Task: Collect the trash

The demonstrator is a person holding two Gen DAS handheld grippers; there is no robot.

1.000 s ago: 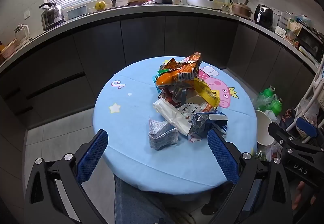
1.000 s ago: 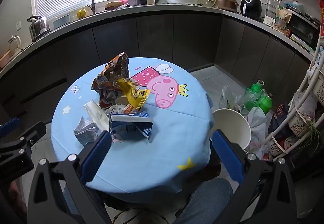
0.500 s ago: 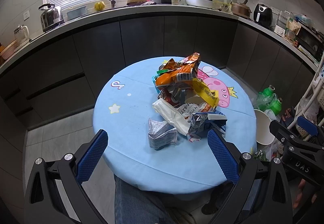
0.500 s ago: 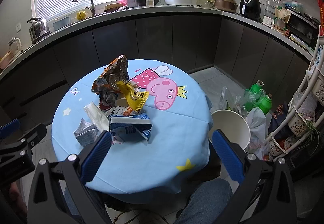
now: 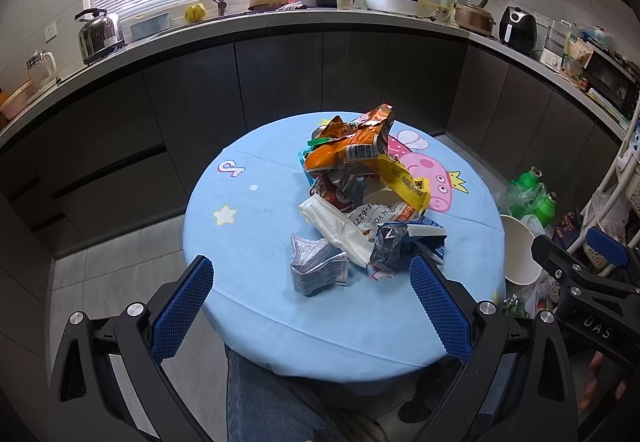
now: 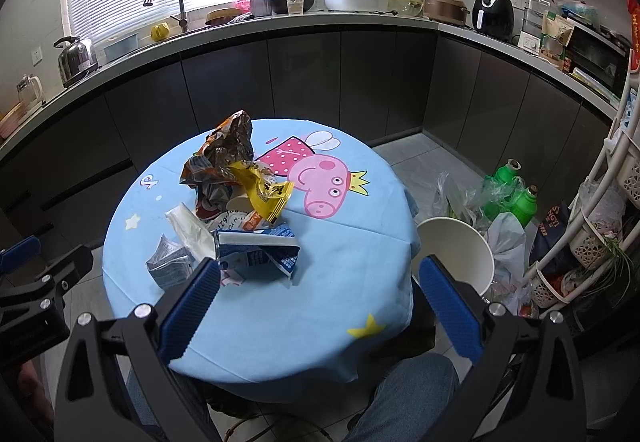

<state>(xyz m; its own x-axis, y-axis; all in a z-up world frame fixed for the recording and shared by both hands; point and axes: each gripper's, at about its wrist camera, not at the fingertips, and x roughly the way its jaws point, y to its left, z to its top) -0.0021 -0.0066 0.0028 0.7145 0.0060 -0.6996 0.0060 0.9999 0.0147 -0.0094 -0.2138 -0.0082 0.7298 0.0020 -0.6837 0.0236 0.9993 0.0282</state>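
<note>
A heap of trash lies on the round table with a blue cartoon cloth [image 5: 248, 242] [image 6: 340, 282]: an orange snack bag [image 5: 352, 146] [image 6: 224, 150], a yellow wrapper [image 5: 404, 182] [image 6: 266, 190], a white tissue pack [image 5: 336, 226] [image 6: 192, 230], a grey crumpled packet [image 5: 316, 266] [image 6: 170, 262] and a blue-white wrapper [image 5: 408, 242] [image 6: 260, 252]. My left gripper [image 5: 312, 306] hangs open above the table's near edge, short of the grey packet. My right gripper [image 6: 320, 306] is open too, above the near right part of the table. Both hold nothing.
A white bin [image 6: 456, 250] [image 5: 518, 250] stands on the floor right of the table, beside green bottles [image 6: 516, 194] and plastic bags. A white rack [image 6: 600, 202] is at far right. A person's jeans-clad legs [image 5: 272, 402] sit under the table. Dark cabinets and a cluttered counter [image 5: 280, 18] lie behind.
Both grippers have drifted very slightly, shifting the views a little. The trash has not moved and both grippers stay open.
</note>
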